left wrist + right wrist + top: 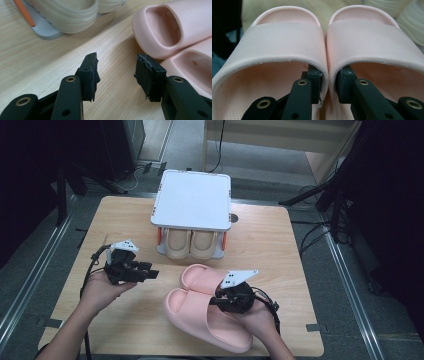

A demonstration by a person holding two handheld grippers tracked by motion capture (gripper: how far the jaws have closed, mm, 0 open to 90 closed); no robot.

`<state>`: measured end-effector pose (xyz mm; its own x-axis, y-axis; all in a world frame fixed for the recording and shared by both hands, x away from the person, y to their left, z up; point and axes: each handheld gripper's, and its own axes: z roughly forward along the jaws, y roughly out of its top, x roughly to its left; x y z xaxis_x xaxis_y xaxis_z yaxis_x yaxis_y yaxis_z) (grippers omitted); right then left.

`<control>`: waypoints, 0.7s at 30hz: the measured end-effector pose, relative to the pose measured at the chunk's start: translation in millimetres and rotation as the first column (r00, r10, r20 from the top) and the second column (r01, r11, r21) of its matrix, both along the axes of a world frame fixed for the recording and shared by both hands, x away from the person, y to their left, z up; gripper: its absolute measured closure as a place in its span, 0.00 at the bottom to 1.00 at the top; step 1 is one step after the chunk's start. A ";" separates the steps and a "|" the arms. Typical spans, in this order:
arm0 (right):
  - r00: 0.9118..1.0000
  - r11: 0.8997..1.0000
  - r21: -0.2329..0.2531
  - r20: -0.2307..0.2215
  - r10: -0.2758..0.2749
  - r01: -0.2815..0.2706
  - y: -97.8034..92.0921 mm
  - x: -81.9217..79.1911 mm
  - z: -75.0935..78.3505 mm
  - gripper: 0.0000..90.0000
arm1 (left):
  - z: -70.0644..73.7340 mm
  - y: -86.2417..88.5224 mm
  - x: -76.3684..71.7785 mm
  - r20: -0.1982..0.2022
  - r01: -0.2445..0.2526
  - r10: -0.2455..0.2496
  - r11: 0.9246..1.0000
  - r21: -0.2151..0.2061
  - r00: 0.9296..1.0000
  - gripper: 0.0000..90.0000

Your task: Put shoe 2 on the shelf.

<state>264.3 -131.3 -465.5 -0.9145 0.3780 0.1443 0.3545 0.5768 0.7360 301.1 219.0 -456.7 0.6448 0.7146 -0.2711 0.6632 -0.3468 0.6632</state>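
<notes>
Two pink slippers lie side by side on the wooden table (125, 215), the near one (200, 322) toward the front edge and the far one (197, 276) behind it. My right gripper (231, 301) reaches into them from the heel side. In the right gripper view, one jaw sits inside each slipper and the right gripper (329, 82) is shut on the two touching inner walls, under the left strap (282, 42) and the right strap (374, 42). My left gripper (150, 272) hovers left of the pair, open and holding nothing. The left gripper (117, 67) faces the toe ends of the slippers (150, 47).
A white two-level shoe rack (192, 200) stands at the back middle of the table. A beige pair of slippers (190, 244) fills its lower shelf, with the beige slippers (70, 17) close ahead of my left gripper. Bare wood lies to the left and right.
</notes>
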 end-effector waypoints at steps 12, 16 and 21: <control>0.989 0.989 0.026 0.019 0.147 -0.148 14.8 23.6 28.6 0.85 | -2.3 20.1 3.3 -0.005 -0.054 0.054 0.999 -0.003 0.999 0.50; 0.984 0.985 0.029 0.042 0.170 -0.172 18.1 30.0 46.3 0.85 | -3.6 24.2 4.3 -0.010 -0.074 0.074 0.997 -0.007 0.997 0.50; 0.980 0.982 0.025 0.064 0.187 -0.189 22.4 37.1 67.0 0.85 | -4.6 28.4 5.8 -0.016 -0.082 0.082 0.997 -0.012 0.996 0.49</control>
<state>301.4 -108.9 -398.5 -0.9762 0.1946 0.0952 0.1960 0.6054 0.7714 306.9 247.5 -461.3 0.5795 0.7616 -0.2902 0.6996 -0.2822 0.6565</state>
